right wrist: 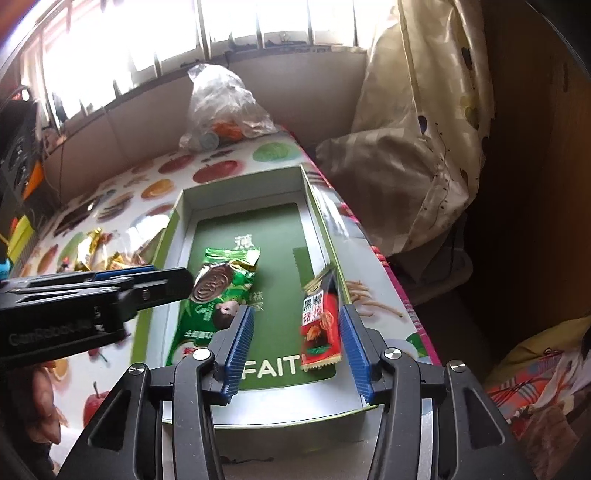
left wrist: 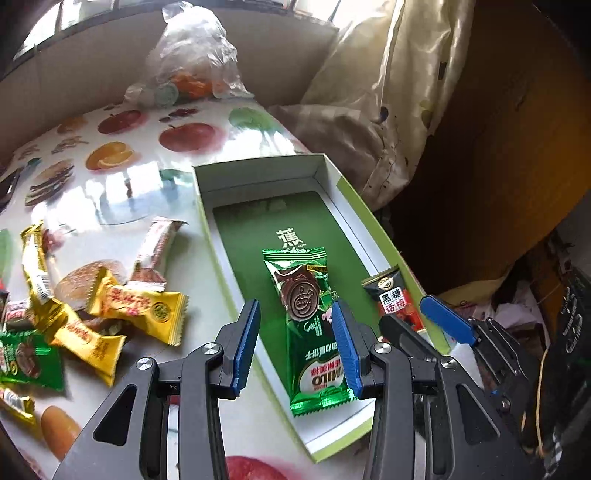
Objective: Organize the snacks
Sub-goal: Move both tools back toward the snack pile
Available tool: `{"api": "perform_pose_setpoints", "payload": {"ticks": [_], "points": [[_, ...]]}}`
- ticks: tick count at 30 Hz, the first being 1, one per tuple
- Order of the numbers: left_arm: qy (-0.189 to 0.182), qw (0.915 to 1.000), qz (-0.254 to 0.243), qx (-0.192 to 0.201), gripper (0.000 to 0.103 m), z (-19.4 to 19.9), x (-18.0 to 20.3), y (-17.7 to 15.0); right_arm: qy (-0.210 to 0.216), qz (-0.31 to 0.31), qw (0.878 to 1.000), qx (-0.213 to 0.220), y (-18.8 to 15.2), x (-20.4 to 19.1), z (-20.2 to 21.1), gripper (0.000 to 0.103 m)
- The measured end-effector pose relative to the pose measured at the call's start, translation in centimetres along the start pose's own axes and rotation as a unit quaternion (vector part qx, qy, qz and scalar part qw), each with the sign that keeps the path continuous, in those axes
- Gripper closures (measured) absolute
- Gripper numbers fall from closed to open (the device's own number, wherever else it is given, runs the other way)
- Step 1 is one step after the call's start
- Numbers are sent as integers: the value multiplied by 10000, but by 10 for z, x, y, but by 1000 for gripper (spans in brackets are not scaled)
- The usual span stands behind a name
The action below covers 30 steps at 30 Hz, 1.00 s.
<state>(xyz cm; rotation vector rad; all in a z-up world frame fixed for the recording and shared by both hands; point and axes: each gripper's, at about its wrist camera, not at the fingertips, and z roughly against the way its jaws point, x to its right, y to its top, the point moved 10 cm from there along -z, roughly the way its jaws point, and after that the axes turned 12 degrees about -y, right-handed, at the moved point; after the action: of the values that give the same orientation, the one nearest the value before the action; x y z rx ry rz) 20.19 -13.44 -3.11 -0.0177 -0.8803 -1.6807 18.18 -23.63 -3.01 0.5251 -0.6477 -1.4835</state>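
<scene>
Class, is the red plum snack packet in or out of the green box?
In. The red packet lies inside the box, against its right wall.

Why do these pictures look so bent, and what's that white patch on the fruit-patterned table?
Both views are fisheye, so the box edges bow and the corners go dark. In the left wrist view, window light glares off the glossy tablecloth. In the right wrist view, the window is blown out white, and the red snack packet looks slightly motion-blurred.
</scene>
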Motion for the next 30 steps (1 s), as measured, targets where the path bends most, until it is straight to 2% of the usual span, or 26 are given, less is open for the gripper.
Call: {"api": "perform_pose_setpoints", "payload": {"ticks": [8,12,21,30], "points": [[73,9996,61,274,61,35,-12,-9,-39,-72,9999,131,5,-1,15,55],[263,9990,129,324,61,51,-26,-18,10,-36,9998,206,8,-9,24,55],[616,9961,331,535,61,88,-54,-34,331,181,9987,346,14,-46,40,55],[1027,9882,836,765,61,127,-102,-58,737,545,9952,348,13,-94,46,55]]}}
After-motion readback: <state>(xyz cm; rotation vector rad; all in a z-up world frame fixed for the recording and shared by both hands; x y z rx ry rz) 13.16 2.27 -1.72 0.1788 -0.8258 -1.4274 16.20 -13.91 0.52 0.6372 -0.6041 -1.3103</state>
